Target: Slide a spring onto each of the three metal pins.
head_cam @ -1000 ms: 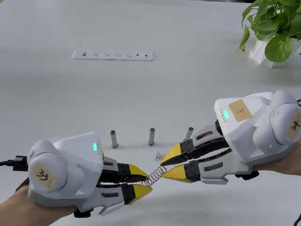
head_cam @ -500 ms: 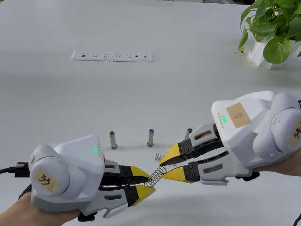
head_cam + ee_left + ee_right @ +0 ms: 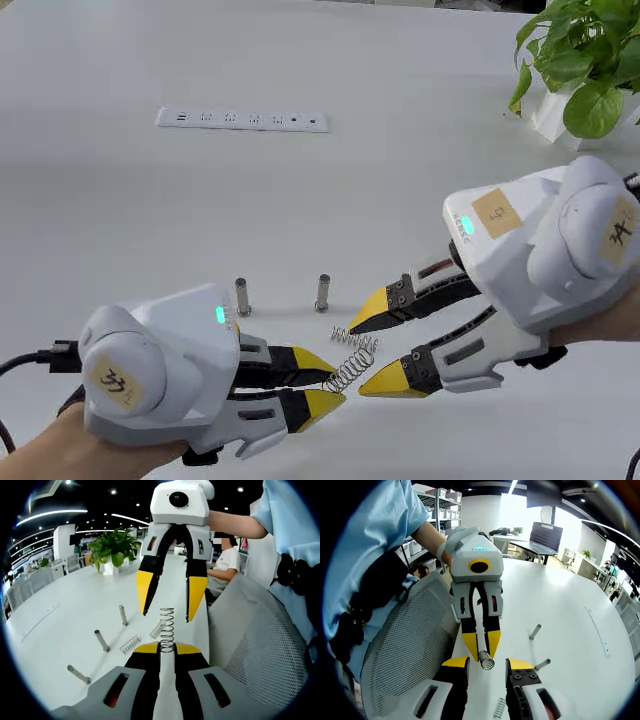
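A spring [image 3: 349,369] is pinched by the closed left tongs [image 3: 338,389] above the near edge of the table [image 3: 120,220]. The right tongs [image 3: 358,358] are spread open around its free end. It should be aligned over a pin [image 3: 322,291] before being slid down.

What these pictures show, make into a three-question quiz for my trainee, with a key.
1. True or false: the right gripper is shut on the held spring.
2. What holds that spring: A the left gripper, B the table, C a pin?
3. Fill in: in the left gripper view, ___ pins stand on the table with no spring on them.
Key: 1 false, its jaws stand open; 2 A; 3 three.
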Demonstrator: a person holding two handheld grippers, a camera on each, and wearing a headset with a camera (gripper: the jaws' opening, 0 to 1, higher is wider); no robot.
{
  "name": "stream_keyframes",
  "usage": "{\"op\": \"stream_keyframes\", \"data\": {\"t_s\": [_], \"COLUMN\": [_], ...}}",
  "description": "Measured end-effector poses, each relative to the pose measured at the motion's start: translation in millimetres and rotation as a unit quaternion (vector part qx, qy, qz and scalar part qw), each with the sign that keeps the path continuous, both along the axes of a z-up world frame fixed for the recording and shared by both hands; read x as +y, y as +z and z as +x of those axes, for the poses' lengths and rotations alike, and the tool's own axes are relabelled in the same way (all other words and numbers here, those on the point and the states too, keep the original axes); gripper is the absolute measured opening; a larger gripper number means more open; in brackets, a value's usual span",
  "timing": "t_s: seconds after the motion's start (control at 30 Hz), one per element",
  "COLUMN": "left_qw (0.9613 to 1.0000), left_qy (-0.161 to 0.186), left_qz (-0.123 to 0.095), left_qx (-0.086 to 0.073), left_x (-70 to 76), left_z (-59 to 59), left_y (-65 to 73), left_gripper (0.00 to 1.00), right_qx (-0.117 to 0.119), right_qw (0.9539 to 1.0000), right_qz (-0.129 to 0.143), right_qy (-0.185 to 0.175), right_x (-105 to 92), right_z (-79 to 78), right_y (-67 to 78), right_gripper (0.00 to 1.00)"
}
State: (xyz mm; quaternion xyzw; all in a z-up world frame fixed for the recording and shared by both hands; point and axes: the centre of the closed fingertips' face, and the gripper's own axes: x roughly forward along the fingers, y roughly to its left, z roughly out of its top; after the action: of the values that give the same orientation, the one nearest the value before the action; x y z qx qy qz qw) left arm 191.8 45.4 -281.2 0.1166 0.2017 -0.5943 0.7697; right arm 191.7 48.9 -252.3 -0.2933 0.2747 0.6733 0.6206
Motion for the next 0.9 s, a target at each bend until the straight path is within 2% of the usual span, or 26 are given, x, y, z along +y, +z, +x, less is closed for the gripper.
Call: {"op": "stream_keyframes", "data": {"t_s": [0.17, 0.33, 0.47, 0.67, 0.9], "left_qw": [0.9999, 0.9998, 0.9996, 0.9997, 0.9996], "left_qy": [-0.004, 0.000, -0.001, -0.008, -0.007], "left_qz": [-0.007, -0.017, -0.025, -0.022, -0.026], "left_qx": [-0.007, -0.011, -0.013, -0.009, -0.005], "left_x": [-3.4, -5.5, -7.2, -9.6, -11.0], "left_z": [-0.3, 1.0, 0.0, -4.3, -4.0], "left_y": [2.7, 5.9, 7.5, 5.1, 6.2], "left_gripper": [0.06, 0.06, 0.06, 0.06, 0.06], "right_qx": [0.023, 0.031, 0.030, 0.027, 0.027], "right_qw": [0.9993, 0.9985, 0.9982, 0.9974, 0.9963], "right_qz": [-0.019, -0.033, -0.040, -0.051, -0.061], "right_qy": [0.020, 0.031, 0.035, 0.044, 0.055], "right_x": [-2.6, -3.0, -3.3, -4.0, -2.8], "right_z": [-5.9, -9.4, -9.5, -10.6, -13.4], "right_y": [-5.0, -8.6, -9.9, -12.2, -14.1], "right_gripper": [0.19, 0.15, 0.14, 0.12, 0.10]}}
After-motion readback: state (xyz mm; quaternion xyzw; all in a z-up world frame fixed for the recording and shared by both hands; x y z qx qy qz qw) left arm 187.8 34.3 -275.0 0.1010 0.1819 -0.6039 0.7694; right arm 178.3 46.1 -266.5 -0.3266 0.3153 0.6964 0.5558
